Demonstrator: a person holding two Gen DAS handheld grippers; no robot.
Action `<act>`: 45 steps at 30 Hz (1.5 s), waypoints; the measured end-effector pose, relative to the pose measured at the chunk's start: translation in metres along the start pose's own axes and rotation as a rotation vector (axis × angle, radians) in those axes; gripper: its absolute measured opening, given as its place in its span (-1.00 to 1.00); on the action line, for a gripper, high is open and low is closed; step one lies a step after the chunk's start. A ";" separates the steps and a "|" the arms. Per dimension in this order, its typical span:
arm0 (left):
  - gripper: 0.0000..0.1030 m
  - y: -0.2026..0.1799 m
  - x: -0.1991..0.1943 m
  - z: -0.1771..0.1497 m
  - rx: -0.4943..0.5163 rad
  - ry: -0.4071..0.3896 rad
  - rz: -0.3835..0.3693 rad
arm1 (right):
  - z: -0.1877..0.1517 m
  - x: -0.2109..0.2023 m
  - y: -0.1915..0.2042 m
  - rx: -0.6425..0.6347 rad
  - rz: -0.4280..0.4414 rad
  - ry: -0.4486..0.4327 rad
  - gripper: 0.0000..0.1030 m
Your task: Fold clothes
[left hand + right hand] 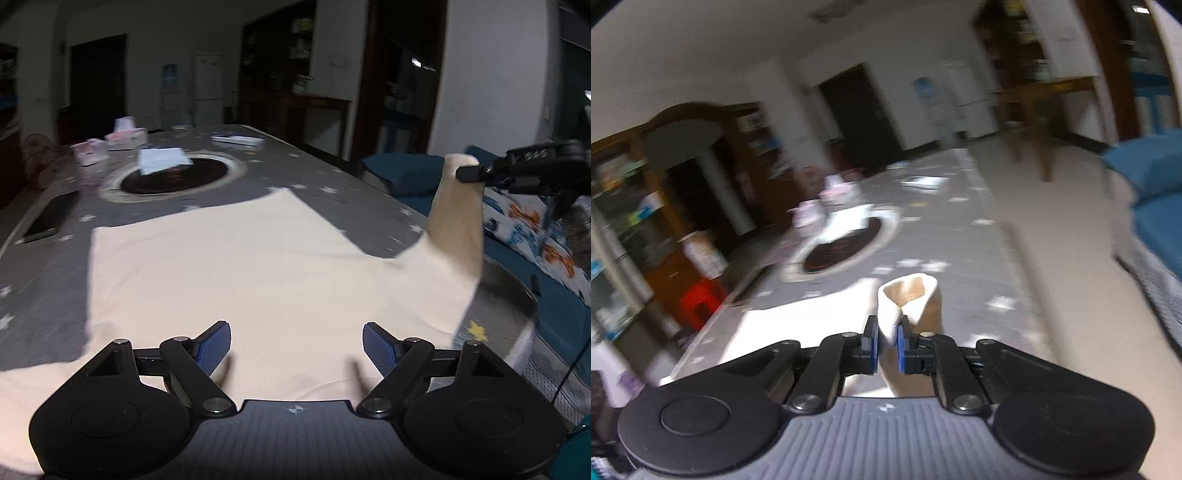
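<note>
Sleeve [911,302] of cream shirt [236,266] sits pinched in right hand-held gripper [887,345].

Cream shirt [236,266] spread on the star-print table [332,173], one sleeve [458,221] lifted.

The left gripper [297,345] hovers wide open over the shirt's near edge, nothing between its blue pads [214,347]. At right, the right gripper [467,171] pinches the sleeve end, holding it upright above the table (sofa [554,302] behind it).
</note>
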State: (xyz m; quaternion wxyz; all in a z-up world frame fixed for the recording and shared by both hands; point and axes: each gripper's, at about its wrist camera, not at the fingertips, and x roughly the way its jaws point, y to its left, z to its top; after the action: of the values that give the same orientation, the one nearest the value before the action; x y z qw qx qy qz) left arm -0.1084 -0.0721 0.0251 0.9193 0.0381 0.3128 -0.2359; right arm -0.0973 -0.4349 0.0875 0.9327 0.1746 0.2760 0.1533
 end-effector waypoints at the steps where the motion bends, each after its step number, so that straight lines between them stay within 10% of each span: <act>1: 0.60 0.006 -0.004 -0.001 -0.013 -0.006 0.014 | 0.004 0.004 0.012 -0.021 0.035 0.008 -0.83; 21: 0.71 0.069 -0.055 -0.032 -0.185 -0.066 0.163 | -0.043 0.135 0.195 -0.269 0.436 0.338 -0.63; 27: 0.71 0.073 -0.059 -0.031 -0.186 -0.079 0.175 | -0.041 0.114 0.184 -0.321 0.412 0.326 -0.35; 45: 0.29 0.049 -0.015 -0.015 -0.158 -0.037 0.034 | -0.073 0.070 0.110 -0.449 0.124 0.331 -0.37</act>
State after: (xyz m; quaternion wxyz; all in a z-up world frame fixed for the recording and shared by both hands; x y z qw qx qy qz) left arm -0.1047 -0.0195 0.0180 0.9289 -0.0336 0.3126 -0.1955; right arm -0.1031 -0.2922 0.0433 0.8792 -0.0470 0.3722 0.2939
